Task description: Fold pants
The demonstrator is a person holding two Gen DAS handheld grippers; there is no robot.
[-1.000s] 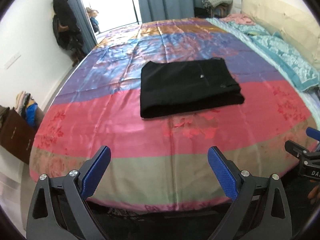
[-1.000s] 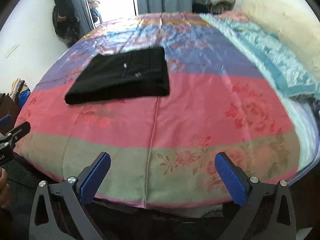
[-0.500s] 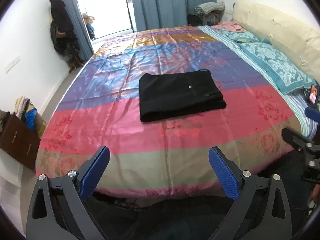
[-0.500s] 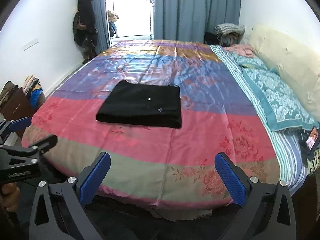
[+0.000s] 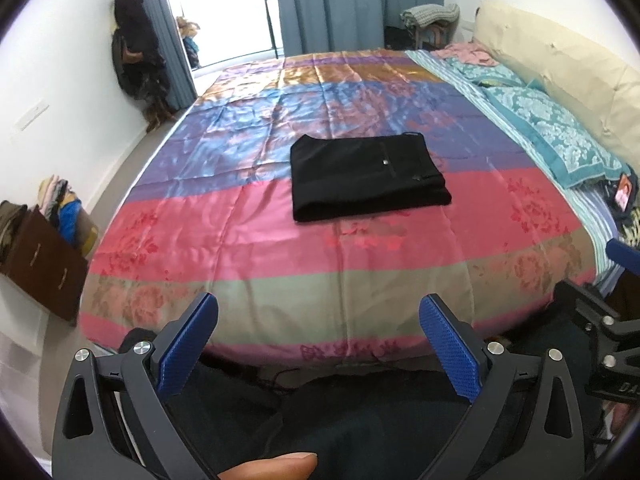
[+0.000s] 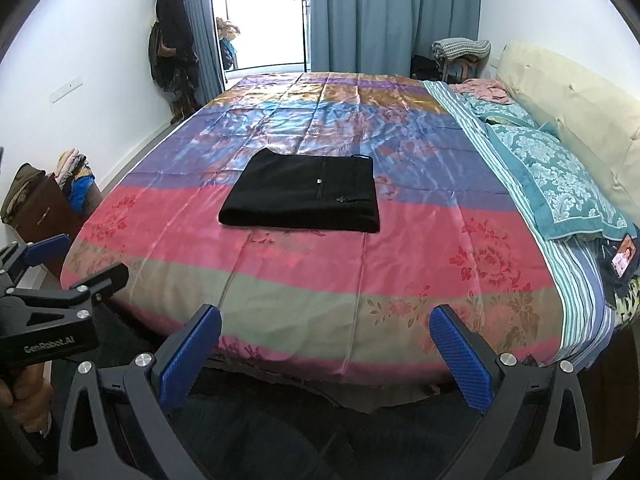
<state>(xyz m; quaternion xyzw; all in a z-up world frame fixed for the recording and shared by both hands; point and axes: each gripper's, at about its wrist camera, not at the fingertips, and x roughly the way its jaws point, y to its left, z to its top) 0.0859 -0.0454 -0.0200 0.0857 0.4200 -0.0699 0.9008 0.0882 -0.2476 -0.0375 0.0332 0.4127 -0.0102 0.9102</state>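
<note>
The black pants (image 5: 366, 178) lie folded into a flat rectangle in the middle of the striped satin bedspread (image 5: 240, 240); they also show in the right wrist view (image 6: 308, 196). My left gripper (image 5: 318, 330) is open and empty, held off the foot of the bed, well short of the pants. My right gripper (image 6: 326, 340) is open and empty too, also back from the bed's near edge. Each gripper shows at the side of the other's view.
Teal pillows (image 6: 560, 176) and a cream headboard (image 6: 580, 112) line the right side. A phone (image 6: 624, 258) lies at the bed's right edge. A brown drawer unit (image 5: 40, 264) with clothes stands at the left wall. Curtains and a balcony door (image 6: 260, 20) are behind.
Both grippers have pulled back and risen away from the bed, so the whole bed shows. The folded pants have not moved.
</note>
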